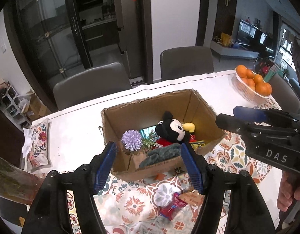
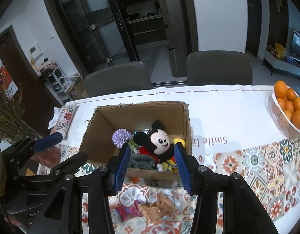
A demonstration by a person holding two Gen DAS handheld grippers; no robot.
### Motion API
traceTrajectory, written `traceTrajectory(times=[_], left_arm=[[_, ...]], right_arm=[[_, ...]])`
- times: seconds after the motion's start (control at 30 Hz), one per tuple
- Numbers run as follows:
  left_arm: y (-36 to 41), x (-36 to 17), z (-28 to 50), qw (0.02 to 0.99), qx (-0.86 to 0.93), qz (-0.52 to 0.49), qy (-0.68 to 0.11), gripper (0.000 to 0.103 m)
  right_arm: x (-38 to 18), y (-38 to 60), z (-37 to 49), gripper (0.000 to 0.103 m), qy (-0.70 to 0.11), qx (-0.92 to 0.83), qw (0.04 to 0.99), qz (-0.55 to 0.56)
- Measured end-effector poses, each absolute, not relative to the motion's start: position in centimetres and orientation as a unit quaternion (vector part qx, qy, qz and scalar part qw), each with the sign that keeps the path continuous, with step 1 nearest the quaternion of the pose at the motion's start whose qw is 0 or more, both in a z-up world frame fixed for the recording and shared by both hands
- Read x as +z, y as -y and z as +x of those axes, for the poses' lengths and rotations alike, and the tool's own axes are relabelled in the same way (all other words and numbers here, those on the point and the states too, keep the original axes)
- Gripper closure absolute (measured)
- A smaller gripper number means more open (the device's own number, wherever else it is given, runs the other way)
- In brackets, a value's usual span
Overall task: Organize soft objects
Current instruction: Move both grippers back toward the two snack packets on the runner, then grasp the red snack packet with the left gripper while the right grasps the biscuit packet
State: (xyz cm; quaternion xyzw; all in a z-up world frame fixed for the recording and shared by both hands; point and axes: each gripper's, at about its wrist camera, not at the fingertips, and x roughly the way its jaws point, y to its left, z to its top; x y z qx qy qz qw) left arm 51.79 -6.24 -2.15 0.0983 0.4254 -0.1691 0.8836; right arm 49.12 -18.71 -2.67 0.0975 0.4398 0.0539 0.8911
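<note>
An open cardboard box (image 1: 128,115) (image 2: 103,124) stands on the table. Inside lie a Mickey Mouse plush (image 1: 174,129) (image 2: 158,139), a purple fabric flower (image 1: 131,140) (image 2: 120,138) and a grey knitted cloth (image 1: 159,154) (image 2: 140,161). My left gripper (image 1: 150,165) is open and empty, just above the box's near edge. My right gripper (image 2: 151,161) is open and empty, also at the near edge; it shows from the side in the left wrist view (image 1: 237,117). Snack packets (image 1: 171,206) (image 2: 148,208) lie on the patterned cloth in front of the box.
A white basket of oranges (image 1: 251,85) (image 2: 286,105) stands at the far right. A floral pouch (image 1: 37,146) (image 2: 66,117) lies left of the box. Dried flowers (image 2: 7,113) stand at the left edge. Two grey chairs (image 1: 91,85) (image 2: 218,68) are behind the table.
</note>
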Motion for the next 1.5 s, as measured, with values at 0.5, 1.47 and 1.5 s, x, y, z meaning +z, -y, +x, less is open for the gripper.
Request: traceTrajectory(times=[0.5,1.47,1.5], left_arm=[[5.3,-3.1,47.0,0.885,-0.208,0.135,-0.393,0.035],[6.3,-12.7,43.4,0.834,-0.324,0.233,-0.380,0.035],[6.3,-13.1,43.3,0.831,-0.327,0.236,-0.383,0.035]], right_arm=[[-4.0,18.4,43.5,0.050,-0.413,0.008,0.896,0.166],[-15.2,18.7,39.0,0.050,-0.458,-0.079,0.827,0.315],[-15.7,18.7,39.0,0.050,-0.461,-0.077,0.824,0.320]])
